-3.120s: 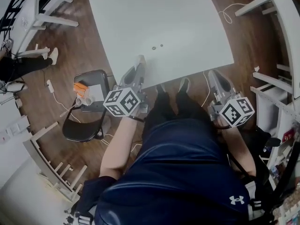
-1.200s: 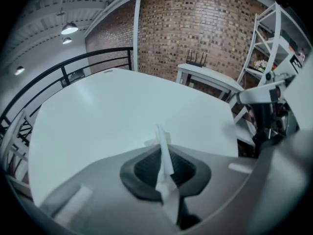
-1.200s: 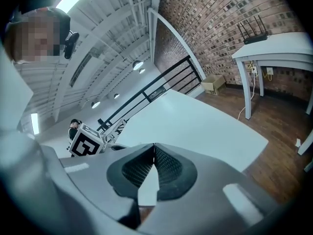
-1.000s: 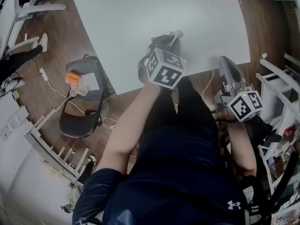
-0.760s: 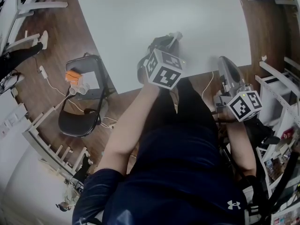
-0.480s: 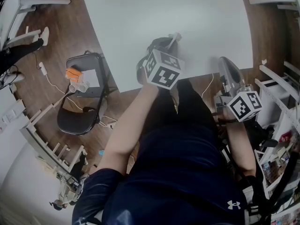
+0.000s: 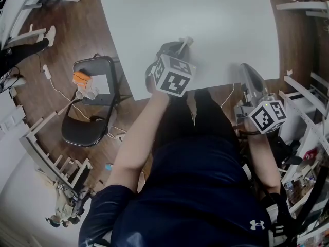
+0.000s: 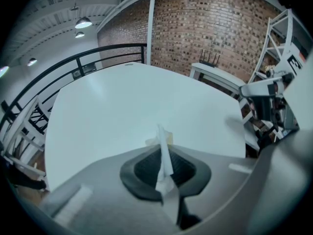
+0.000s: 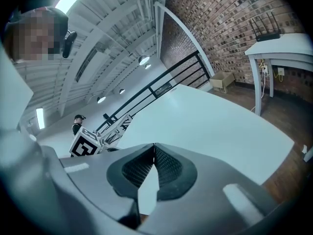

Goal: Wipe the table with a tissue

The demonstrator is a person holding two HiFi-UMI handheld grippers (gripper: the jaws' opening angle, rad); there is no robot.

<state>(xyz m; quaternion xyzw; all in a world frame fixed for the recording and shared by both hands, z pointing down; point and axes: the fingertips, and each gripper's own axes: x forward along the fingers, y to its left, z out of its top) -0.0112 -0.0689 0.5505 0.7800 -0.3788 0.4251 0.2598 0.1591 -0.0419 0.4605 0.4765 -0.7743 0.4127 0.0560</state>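
Your left gripper (image 7: 181, 44) has its jaws pressed together on the tissue (image 8: 163, 156). It shows as a thin white strip standing on edge along the jaw line, and its free end pokes out past the tips toward the far side. The table (image 7: 205, 19) spreads ahead of and under those tips, so the wipe depends on lowering that free end onto it; whether it touches yet can't be told. Your right gripper (image 7: 245, 70) hangs off the table's near right edge, jaws closed tip to tip on nothing, so the left is the nearer tool. Three seconds ago the left gripper sat at the near edge; it has since come in over the surface, while the right has barely shifted.
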